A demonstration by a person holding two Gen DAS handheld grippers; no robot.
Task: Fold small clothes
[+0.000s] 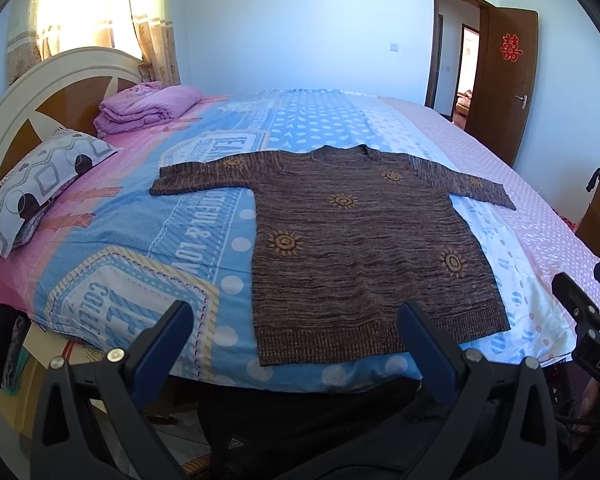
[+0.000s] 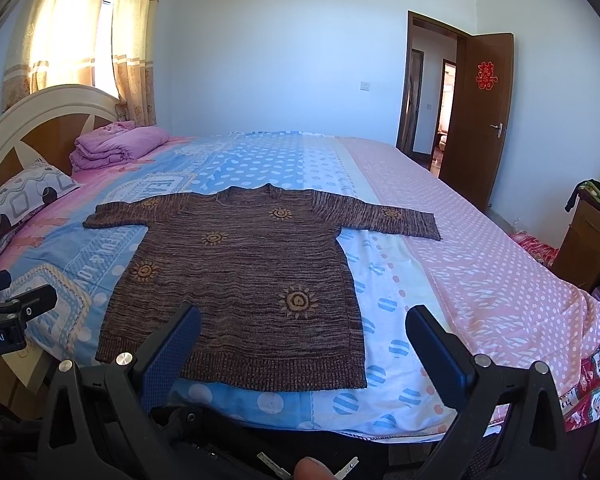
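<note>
I'm holding the left tool [image 1: 296, 336] and right tool [image 2: 302, 340] spread wide and empty, hovering off the near edge of the bed [image 2: 480, 264]. The brown sweater [image 2: 244, 280] is lying flat there, sleeves out — I'm worrying a pinch snags the sheet too, dragging it crooked.

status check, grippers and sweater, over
Left gripper open, empty. Right gripper open, empty. Brown sweater flat on bed, sleeves spread, unfolded. Nothing in the way.
</note>
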